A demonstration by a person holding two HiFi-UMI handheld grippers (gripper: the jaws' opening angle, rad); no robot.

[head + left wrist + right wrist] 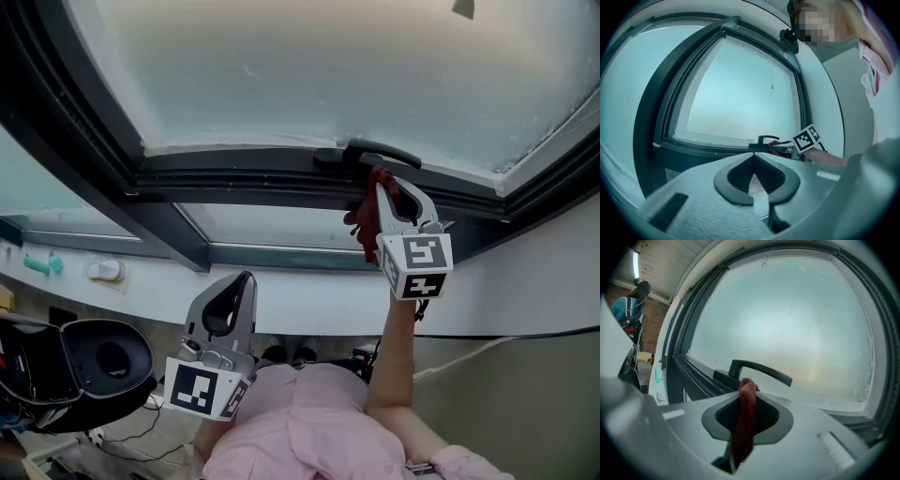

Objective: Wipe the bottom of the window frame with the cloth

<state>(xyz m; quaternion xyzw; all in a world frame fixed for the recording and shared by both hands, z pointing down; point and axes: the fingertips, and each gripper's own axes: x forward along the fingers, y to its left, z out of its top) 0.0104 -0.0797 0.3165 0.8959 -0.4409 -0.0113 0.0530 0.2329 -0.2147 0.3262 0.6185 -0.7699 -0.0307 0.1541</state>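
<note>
Centre right of the head view: right gripper (385, 192) is raised to the dark frame (246, 174), its jaws clamped on a red cloth (364, 221).
Cloth: a folded strip pinched between the pads. Its free end pokes past the tips in the right gripper view, just below the handle (380, 152), and appears to press on the bottom rail.
Lower left of the head view: left gripper (240, 284) hangs well below the window, its jaws together with nothing between them and taking no part in the job.
Step in hand: judged to be the wipe itself, at or near its start. The cloth sits on the rail right of centre, and the long run of rail toward the left of the frame lies ahead of it.
Next move calls for: probably a steady drag along the rail, with the cloth end kept pressed into the channel. The grip has to stay firm so the strip does not pull out, and the tips have to pass under the handle without catching it.
Progress: cannot be told; neither dirt nor a cleaned streak shows on the dark rail.
Writing: none readable. Only black-and-white square markers on the gripper cubes. No brand shows on the handle, the frame or the frosted glass (309, 70).
</note>
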